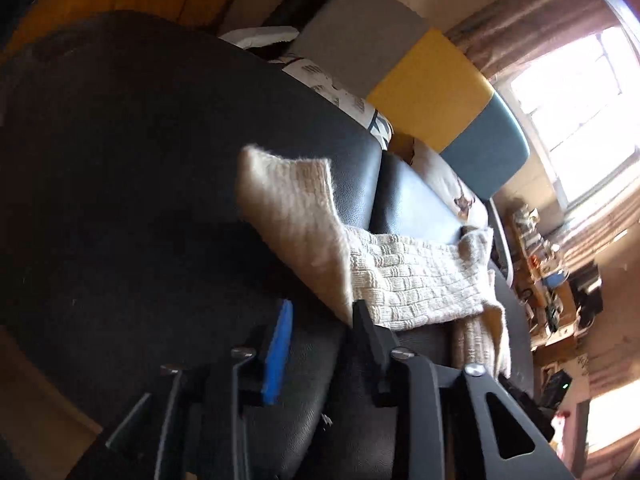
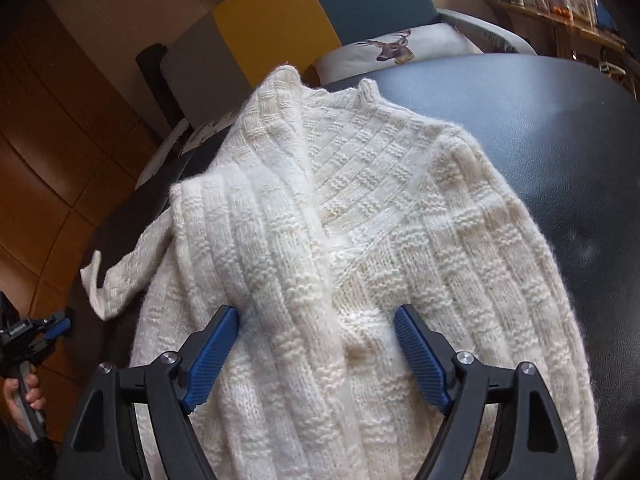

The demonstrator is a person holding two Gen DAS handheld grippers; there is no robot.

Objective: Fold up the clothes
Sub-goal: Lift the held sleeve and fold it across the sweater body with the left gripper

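Daylight from a blown-out window (image 1: 580,120), dim and motion-blurred in the left view, black seat (image 1: 120,160) mostly in shadow, sweater (image 2: 360,240) evenly lit and sharp in the right, glare on leather, fisheye bending and dark corners.

My right gripper (image 2: 316,320) has its two blue-padded fingers (image 2: 210,356) spread wide apart and holds nothing between them. My left gripper (image 1: 320,320) is tilted strongly to one side, its jaws also parted and empty. In the right wrist view a hand (image 2: 24,398) grasps the left gripper's handle.
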